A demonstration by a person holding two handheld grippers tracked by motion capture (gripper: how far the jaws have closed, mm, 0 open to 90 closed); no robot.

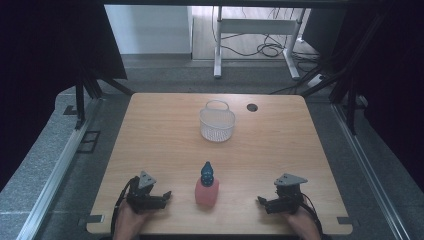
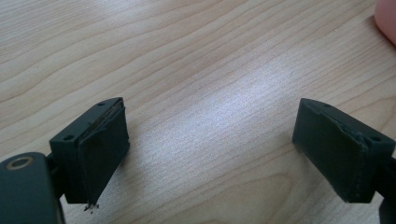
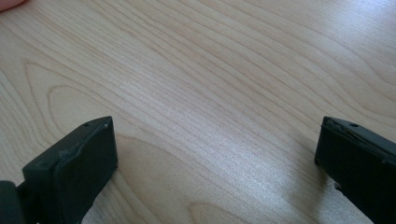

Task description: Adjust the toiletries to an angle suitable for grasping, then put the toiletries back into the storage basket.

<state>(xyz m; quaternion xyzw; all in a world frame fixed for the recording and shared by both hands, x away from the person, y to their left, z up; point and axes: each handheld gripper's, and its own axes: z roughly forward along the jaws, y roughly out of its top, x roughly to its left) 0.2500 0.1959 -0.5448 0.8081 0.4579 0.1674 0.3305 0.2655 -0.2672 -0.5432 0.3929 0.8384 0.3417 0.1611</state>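
A pink bottle (image 1: 206, 192) with a blue cap (image 1: 207, 172) stands near the front middle of the wooden table (image 1: 165, 135). A white mesh basket (image 1: 217, 123) sits farther back, near the centre. My left gripper (image 1: 166, 196) rests at the front left, open, its jaws pointing toward the bottle with bare wood between them. In the left gripper view (image 2: 210, 154) the pink bottle's edge (image 2: 386, 21) peeks in at the top right. My right gripper (image 1: 261, 201) rests at the front right, open, jaws toward the bottle. In the right gripper view (image 3: 215, 163) nothing lies between the jaws.
A round cable hole (image 1: 252, 107) lies at the table's back right. Beyond the table stand a white desk frame (image 1: 255, 30) and floor cables. Dark curtains and black frame struts flank both sides.
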